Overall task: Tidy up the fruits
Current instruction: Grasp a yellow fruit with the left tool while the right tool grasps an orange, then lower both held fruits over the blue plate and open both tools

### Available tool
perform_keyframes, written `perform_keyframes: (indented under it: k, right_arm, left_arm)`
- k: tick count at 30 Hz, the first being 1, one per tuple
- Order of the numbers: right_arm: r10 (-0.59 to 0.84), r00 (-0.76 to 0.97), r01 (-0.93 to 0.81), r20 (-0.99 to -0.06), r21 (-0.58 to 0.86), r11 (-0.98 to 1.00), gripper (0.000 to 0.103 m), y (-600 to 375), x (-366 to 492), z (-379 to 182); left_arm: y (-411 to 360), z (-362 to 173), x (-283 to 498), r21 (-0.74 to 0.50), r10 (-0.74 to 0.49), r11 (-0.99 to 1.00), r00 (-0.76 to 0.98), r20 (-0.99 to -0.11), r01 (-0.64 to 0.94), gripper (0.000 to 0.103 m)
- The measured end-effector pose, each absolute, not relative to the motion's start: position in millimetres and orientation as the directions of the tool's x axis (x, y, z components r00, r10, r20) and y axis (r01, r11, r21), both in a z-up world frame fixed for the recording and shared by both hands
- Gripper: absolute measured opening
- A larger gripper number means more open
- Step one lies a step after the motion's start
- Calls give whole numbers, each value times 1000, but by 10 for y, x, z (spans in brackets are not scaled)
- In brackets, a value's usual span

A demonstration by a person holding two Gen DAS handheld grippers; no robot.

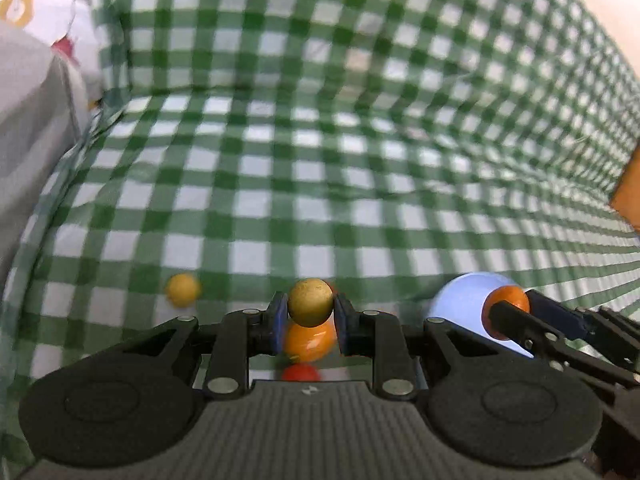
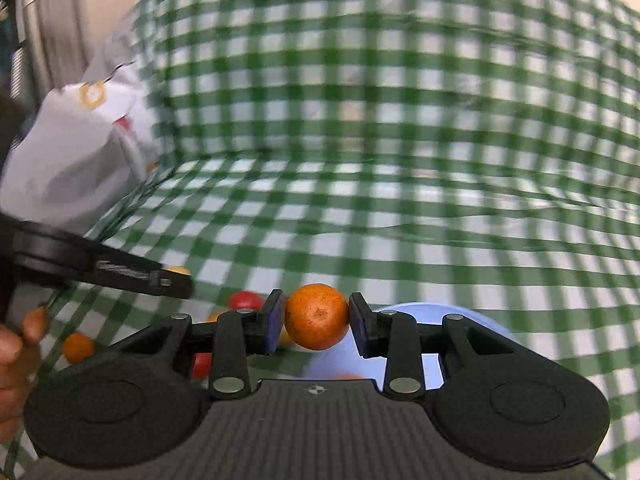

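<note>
the left gripper [image 1: 310,312] pinches a dull yellow round fruit [image 1: 310,307]; the right gripper [image 2: 317,320] clamps a small orange mandarin [image 2: 317,317] above the pale blue plastic bowl [image 2: 472,320], likely for sorting.

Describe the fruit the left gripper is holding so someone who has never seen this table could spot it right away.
On the green checked tablecloth, find the left gripper; a dull yellow-brown ball-shaped fruit sits clamped between its fingers. The fruit just below it is glossy orange, and the right gripper holds a brighter mandarin.
</note>
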State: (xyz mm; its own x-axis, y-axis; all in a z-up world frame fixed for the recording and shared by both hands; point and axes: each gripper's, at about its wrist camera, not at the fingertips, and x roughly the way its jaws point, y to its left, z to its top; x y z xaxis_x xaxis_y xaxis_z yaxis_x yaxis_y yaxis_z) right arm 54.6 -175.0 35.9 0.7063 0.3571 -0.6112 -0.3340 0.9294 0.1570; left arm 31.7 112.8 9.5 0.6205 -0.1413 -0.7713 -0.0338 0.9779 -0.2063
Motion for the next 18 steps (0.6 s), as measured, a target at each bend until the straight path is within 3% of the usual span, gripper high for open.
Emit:
perform_keyframes:
  k: [9,18]
  right_arm:
    - [207,733,-133,-649,162,978,36,-2479,631,296]
    - [171,710,-87,-683,156,984,36,-2738,640,142]
  left_arm:
    - [522,187,186,-250,-272,960,648,-712,128,27]
    - [-6,68,83,-224,-348,936,607,-714,273,27]
